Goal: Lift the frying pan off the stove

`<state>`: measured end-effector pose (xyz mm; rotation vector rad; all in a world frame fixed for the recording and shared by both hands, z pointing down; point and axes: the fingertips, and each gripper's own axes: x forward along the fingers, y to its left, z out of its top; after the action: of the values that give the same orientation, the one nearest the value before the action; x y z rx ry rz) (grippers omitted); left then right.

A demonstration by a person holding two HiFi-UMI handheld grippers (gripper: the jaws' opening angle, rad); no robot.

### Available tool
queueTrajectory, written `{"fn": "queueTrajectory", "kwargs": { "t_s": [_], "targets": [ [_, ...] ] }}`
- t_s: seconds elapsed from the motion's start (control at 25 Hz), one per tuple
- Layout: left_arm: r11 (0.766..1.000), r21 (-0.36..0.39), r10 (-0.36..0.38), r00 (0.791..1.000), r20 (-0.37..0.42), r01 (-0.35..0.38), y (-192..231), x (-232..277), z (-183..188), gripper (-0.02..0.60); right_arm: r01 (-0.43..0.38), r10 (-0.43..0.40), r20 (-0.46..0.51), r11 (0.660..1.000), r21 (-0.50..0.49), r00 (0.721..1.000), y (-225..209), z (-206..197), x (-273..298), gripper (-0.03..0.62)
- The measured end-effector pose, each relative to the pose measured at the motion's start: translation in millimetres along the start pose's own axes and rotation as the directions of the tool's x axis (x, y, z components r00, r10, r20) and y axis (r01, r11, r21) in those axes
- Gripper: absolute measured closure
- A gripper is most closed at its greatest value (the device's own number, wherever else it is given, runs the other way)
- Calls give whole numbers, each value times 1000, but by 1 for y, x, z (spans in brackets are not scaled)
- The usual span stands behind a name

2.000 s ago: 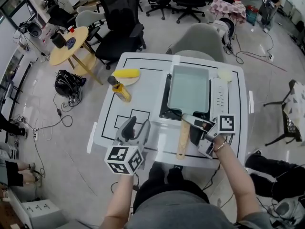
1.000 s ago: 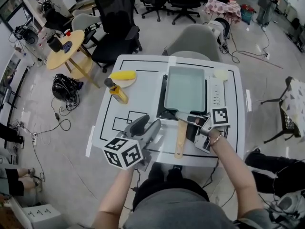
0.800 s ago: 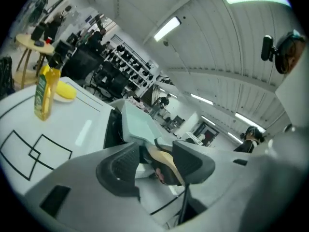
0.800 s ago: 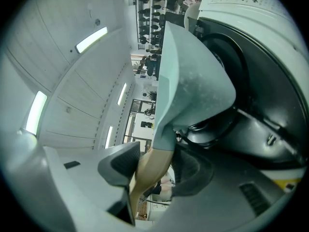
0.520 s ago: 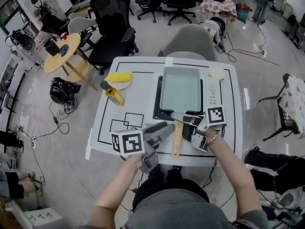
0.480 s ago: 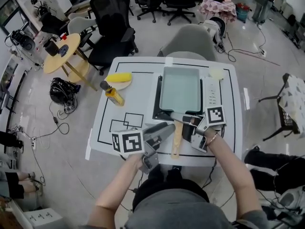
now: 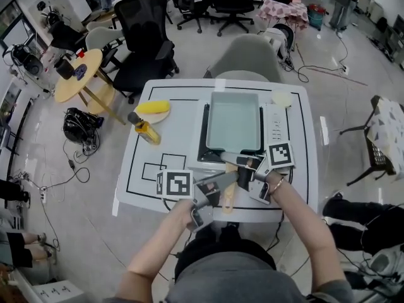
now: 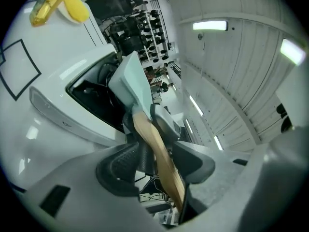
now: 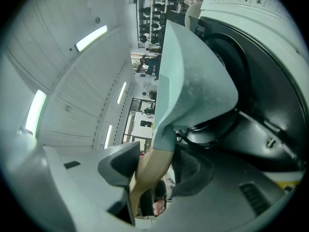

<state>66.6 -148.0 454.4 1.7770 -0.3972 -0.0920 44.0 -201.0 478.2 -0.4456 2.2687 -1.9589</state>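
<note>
Wooden handle [image 7: 228, 196] of the frying pan [image 7: 233, 122] now has both claws on it, and this is the change that matters. Two seconds ago the left claw [image 8: 159, 158] was hanging over the lower left part of the tabletop [image 7: 145, 169], well apart from the pan, with nothing in it; since then it has travelled to the right and come in beside the right claw [image 9: 153, 170] in the lower middle of the head view. In the left gripper view the handle runs between its jaws and they appear to press on it from both sides. The right claw has kept its hold through the whole time, closed on the handle just behind the place where the handle joins the pale green pan. The pan itself sits over the black stove [image 7: 203, 151], in the middle of the tabletop, and we see no clear sign that it has risen. We judge that the grasp with two claws is now ready, so the lift can begin.
</note>
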Motion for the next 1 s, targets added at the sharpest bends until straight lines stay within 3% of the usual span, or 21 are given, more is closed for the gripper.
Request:
{"fn": "queueTrajectory", "kwargs": {
  "t_s": [0.6, 1.0],
  "targets": [
    [994, -98, -52, 993, -106, 42, 0, 29, -12, 391, -6, 6, -22, 1000, -18, 1000, -1, 0, 0, 399],
    [994, -95, -68, 987, -149, 55, -6, 37, -15, 488, -15, 14, -24, 999, -39, 1000, 0, 0, 0, 398]
  ]
}}
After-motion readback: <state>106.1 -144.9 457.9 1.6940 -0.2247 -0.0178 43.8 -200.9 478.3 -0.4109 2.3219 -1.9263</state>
